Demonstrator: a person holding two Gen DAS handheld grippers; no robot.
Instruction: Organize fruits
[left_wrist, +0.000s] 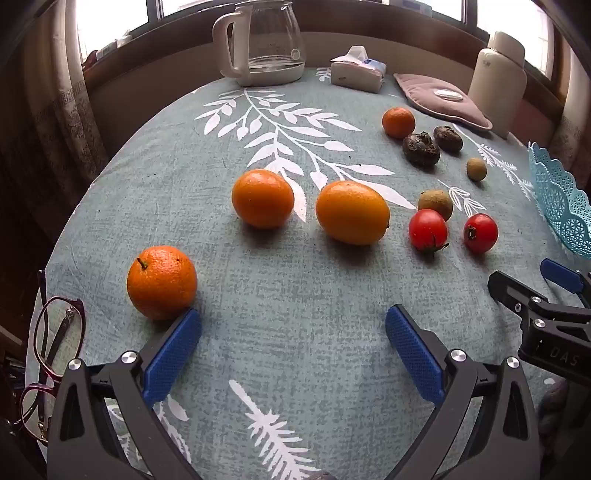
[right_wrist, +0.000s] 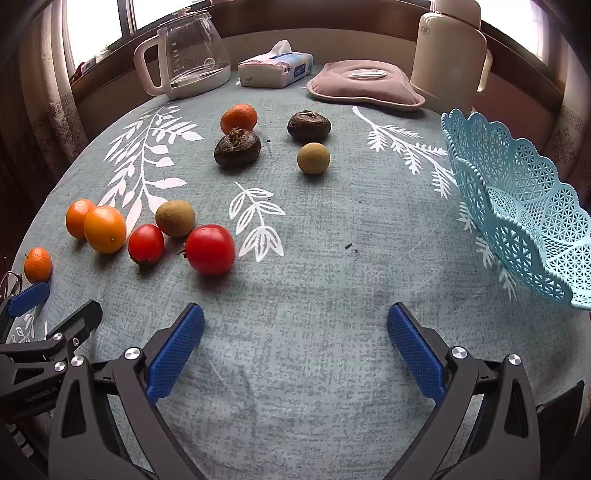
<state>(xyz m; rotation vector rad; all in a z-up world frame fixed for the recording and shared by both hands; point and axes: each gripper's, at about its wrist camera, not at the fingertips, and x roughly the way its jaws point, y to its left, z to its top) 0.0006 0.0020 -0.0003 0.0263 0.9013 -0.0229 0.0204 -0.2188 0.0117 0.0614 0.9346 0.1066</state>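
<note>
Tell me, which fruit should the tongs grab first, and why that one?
Probably the left tongs should slide forward and left around the nearest orange. They are open and empty, and that orange sits right by the left fingertip. The right tongs are open too, with bare cloth between them. All the fruit lies on the table, and the blue basket looks empty from this side.

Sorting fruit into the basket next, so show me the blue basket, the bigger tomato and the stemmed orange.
blue basket (right_wrist: 524, 221): right wrist view, on its lattice wall.
bigger tomato (right_wrist: 209, 250): right wrist view, middle of its red skin.
stemmed orange (left_wrist: 161, 282): left wrist view, centre of its peel.
</note>
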